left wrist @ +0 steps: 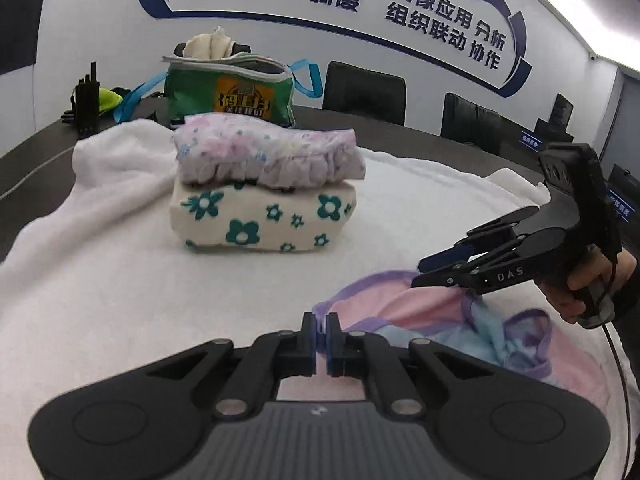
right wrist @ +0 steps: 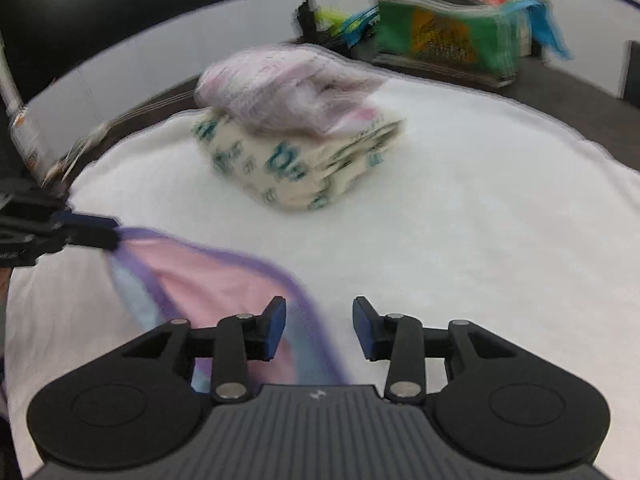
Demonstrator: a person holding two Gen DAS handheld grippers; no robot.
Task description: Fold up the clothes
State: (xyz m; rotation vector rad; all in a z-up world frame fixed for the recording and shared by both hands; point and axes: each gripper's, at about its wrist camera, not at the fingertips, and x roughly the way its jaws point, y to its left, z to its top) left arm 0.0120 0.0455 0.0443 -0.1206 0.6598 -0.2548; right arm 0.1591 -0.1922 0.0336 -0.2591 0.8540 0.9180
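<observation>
A: Where's the garment?

B: Pink garment (left wrist: 424, 312) w/ purple trim lies crumpled on the white towel (left wrist: 120, 280), near edge, right of centre in the left wrist view. A light-blue bit is bunched up in its middle.

A: Left gripper?

B: Left gripper (left wrist: 320, 326) is clamped tight on the garment's purple hem; a sliver of cloth shows btwn the blue pads. In the right wrist view the same gripper (right wrist: 114, 234) comes in from the left edge, pinching a corner & lifting it a little off the towel.

A: Right one?

B: Right gripper (right wrist: 319, 326) has its jaws apart, a moderate gap, nothing btwn the pads. The garment's hem runs under its left finger (right wrist: 276, 328), the right finger is over bare towel. From the left wrist view it (left wrist: 418, 272) hangs just above the garment's far edge, a hand (left wrist: 576, 292) on its grip.

A: What else is on the towel?

B: Folded stack further back, well apart from the garment: cream piece w/ teal flowers (left wrist: 260, 220) on the bottom, pale floral piece (left wrist: 272, 152) on top. Right view is blurred, so no detail there.

A: Behind that?

B: Green bag (left wrist: 232, 92) w/ blue straps on the dark table (left wrist: 40, 140), cloth sticking out the top. Black radios (left wrist: 88, 100) to its left, black chairs (left wrist: 364, 92) & a wall w/ blue lettering behind.
</observation>
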